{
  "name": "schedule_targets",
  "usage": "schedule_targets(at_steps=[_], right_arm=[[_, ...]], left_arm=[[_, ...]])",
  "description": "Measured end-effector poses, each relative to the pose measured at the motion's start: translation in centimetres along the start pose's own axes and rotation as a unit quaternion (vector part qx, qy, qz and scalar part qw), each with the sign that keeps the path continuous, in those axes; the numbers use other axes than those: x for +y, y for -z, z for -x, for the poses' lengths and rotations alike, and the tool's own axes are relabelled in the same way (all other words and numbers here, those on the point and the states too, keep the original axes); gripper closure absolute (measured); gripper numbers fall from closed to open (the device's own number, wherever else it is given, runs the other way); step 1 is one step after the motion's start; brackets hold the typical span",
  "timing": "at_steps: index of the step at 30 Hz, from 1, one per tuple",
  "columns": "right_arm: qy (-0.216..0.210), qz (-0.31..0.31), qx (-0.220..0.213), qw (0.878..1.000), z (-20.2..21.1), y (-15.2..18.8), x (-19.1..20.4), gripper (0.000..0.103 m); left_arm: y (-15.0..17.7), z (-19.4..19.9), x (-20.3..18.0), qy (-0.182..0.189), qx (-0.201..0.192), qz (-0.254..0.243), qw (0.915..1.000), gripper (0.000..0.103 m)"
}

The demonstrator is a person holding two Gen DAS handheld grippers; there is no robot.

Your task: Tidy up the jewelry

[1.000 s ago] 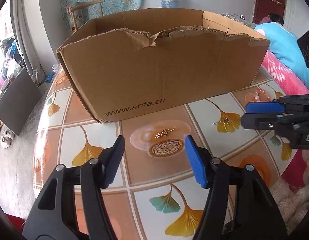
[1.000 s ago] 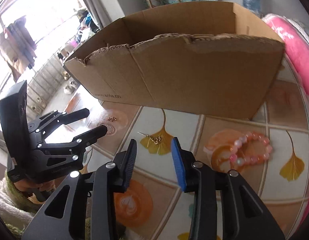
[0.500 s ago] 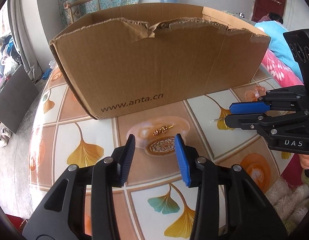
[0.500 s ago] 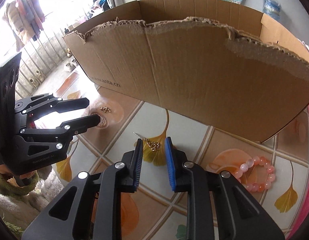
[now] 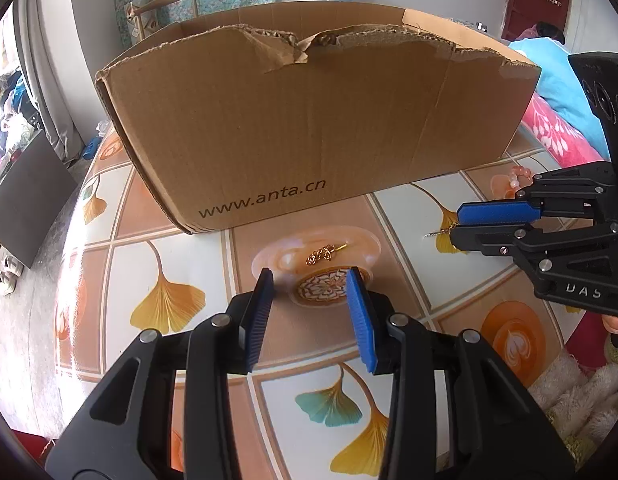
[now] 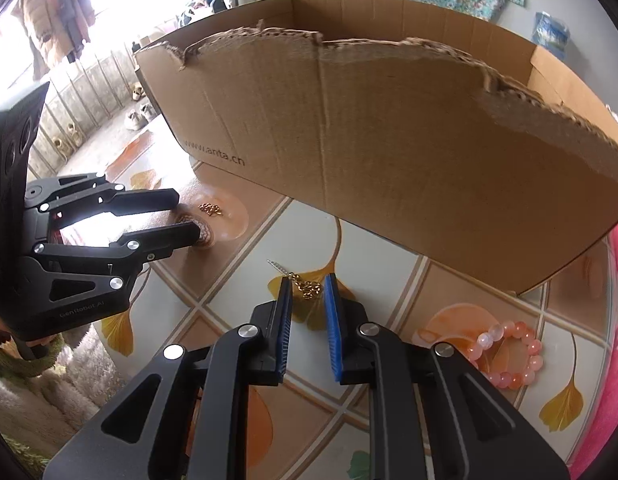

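Glossy ginkgo-patterned tabletop (image 5: 181, 264) bears a torn cardboard box (image 5: 309, 128).

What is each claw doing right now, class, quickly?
Left claw: open, closing, nothing between its pads; small gold chain earring lies ahead.
Right claw: open, closing around gold chain earring with hook.

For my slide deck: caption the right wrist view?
Right gripper closing around a gold chain on the table, before a cardboard box.

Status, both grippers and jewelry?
Left gripper closing, empty, gold earring just ahead. Right gripper closing, gold chain between tips, not clamped. Bead bracelet untouched. Nothing blocking.
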State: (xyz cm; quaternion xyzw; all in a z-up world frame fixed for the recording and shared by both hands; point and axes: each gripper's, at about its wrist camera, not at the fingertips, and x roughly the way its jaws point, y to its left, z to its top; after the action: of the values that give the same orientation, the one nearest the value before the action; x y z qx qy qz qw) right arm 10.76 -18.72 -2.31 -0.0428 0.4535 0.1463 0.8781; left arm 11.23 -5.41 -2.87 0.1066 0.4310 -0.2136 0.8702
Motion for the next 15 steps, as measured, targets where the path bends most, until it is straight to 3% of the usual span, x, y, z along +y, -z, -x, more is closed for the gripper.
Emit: schedule_targets(at_steps=[2,15], right_arm=[[-0.002,0.007,0.0,1.0,-0.1,0.0,0.4,0.097],[-0.011,-0.023,-0.007,1.0,1.2,0.7,0.5,0.101]], left_arm=[[0.0,0.0,-0.1,0.0,0.0,-0.001,1.0,0.067],[0.1,0.2,0.0,0.0,-0.004,0.002,1.0,0.069]])
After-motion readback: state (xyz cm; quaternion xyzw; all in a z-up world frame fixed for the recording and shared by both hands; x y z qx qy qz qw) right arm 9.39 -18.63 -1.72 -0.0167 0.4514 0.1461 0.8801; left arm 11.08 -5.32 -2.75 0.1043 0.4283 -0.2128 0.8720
